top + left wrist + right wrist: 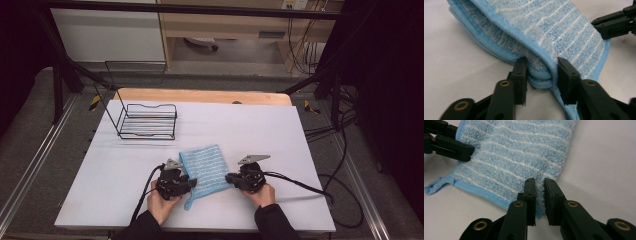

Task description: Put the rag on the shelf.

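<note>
folded blue striped cloth (205, 170) flat on table (white stripes), near front edge

I can read no text, label, brand or number anywhere. My cloth (205, 170) carries only white stripes, no tag with print. Beyond the table's (280, 135) far edge, a small pale plate on the wooden cabinet (272, 34) might be a label, but it is too small and blurred for me to read.

High view looks down the table (125, 200); gripper views — close — share the towel (564, 27).
</note>
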